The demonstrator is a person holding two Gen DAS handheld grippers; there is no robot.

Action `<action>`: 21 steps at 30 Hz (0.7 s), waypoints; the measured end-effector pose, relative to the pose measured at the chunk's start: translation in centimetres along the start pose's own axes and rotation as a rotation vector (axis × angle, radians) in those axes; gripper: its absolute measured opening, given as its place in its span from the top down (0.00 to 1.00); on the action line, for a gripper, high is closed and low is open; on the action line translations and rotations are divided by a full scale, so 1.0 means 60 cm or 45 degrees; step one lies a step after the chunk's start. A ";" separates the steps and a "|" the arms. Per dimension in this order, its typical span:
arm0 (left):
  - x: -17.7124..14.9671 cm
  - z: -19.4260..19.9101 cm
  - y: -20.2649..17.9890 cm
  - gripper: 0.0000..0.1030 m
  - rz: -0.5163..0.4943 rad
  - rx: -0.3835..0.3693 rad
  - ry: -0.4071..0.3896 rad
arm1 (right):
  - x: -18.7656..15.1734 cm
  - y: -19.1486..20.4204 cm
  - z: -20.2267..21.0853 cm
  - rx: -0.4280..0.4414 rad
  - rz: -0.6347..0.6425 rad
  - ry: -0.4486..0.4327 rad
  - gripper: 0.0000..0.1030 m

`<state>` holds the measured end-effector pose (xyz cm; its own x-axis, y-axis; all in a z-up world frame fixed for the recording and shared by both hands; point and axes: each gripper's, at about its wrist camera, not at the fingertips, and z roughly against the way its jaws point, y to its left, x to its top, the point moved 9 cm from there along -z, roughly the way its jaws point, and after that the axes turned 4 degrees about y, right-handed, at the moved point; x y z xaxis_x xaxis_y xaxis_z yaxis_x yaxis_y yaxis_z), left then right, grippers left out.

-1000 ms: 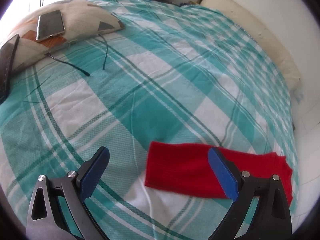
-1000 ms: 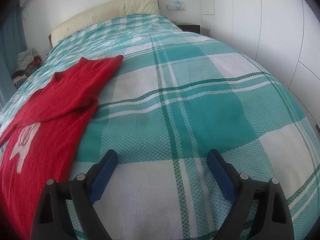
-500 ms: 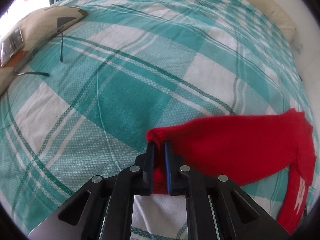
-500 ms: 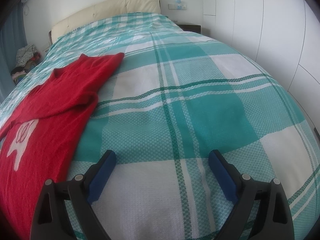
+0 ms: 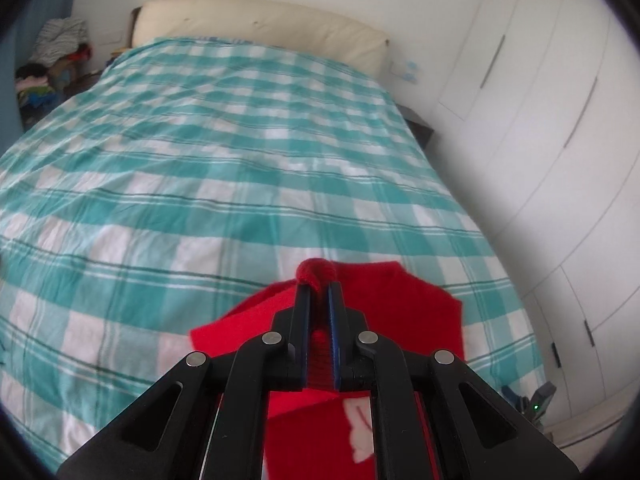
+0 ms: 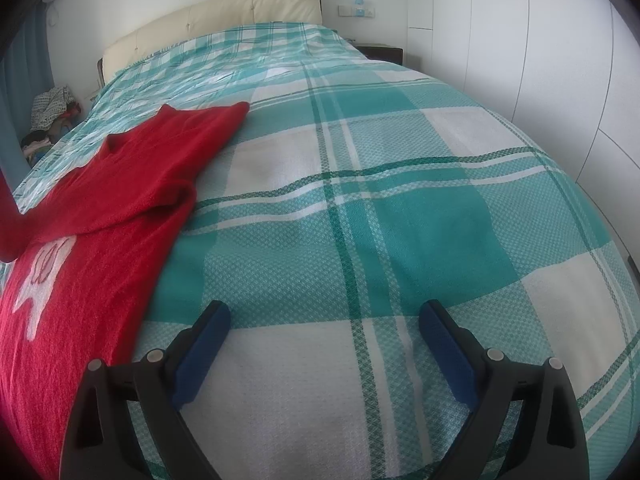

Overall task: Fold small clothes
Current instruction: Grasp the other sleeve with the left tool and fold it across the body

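The left gripper (image 5: 319, 292) was clamped on a fold of the red sweater (image 5: 420, 300), with a knob of red knit bulging past the fingertips. The left wrist view showed the pinched fabric between the pads and the rest of the garment spread below and to the right of them, part of a white motif visible under the gripper frame. It did not show how the garment lay on the bed.

The right wrist view supplied that: the red sweater (image 6: 120, 208) lay along the left side of the teal-and-white checked bedspread (image 6: 400, 220), one sleeve extended toward the headboard (image 6: 212, 20), the white motif (image 6: 40, 276) facing up. At the far left edge a strip of red fabric rose off the bed.

The right gripper (image 6: 325, 320) stood wide open above bare bedspread, just right of the sweater's edge, nothing between its blue pads (image 6: 204, 356). White wardrobe doors (image 6: 540, 60) lined the right wall.
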<state>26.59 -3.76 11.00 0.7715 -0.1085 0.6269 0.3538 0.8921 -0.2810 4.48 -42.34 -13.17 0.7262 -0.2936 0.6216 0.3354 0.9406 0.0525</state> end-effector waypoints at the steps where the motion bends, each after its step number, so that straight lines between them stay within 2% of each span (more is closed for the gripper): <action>1: -0.001 -0.024 -0.039 0.94 -0.032 -0.027 0.018 | 0.000 0.000 0.000 0.002 0.000 0.001 0.07; 5: -0.029 -0.121 -0.153 0.93 -0.122 -0.072 0.104 | 0.000 -0.001 0.001 0.007 -0.002 0.001 0.07; 7: -0.052 -0.166 -0.191 0.88 -0.147 -0.117 0.155 | 0.000 0.000 0.001 0.007 -0.002 0.002 0.07; 8: -0.064 -0.186 -0.204 0.75 -0.146 -0.132 0.191 | 0.000 0.000 0.001 0.008 -0.002 0.002 0.07; 9: -0.077 -0.202 -0.214 0.53 -0.136 -0.143 0.228 | -0.001 0.000 0.000 0.009 -0.002 0.003 0.06; 10: -0.089 -0.210 -0.219 0.41 -0.118 -0.130 0.248 | -0.001 -0.001 0.000 0.011 -0.001 0.003 0.06; 11: -0.094 -0.213 -0.215 0.27 -0.100 -0.108 0.239 | -0.001 -0.001 0.000 0.012 -0.002 0.004 0.06; 12: -0.096 -0.210 -0.208 0.23 -0.087 -0.087 0.216 | -0.001 0.000 0.000 0.013 -0.003 0.004 0.06; 14: -0.099 -0.196 -0.181 0.18 -0.073 -0.029 0.180 | -0.002 0.001 0.000 0.015 -0.002 0.005 0.06; 17: -0.108 -0.160 -0.109 0.11 -0.050 0.123 0.112 | -0.003 0.001 -0.001 0.010 0.003 0.009 0.06; 21: -0.164 -0.103 0.014 0.07 -0.075 0.335 0.051 | -0.005 0.004 0.000 0.000 0.010 0.013 0.05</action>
<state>22.58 -4.65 0.13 0.7761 -0.1759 0.6056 0.2528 0.9666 -0.0431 4.34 -42.05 -13.33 0.7350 -0.2881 0.6138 0.3296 0.9429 0.0479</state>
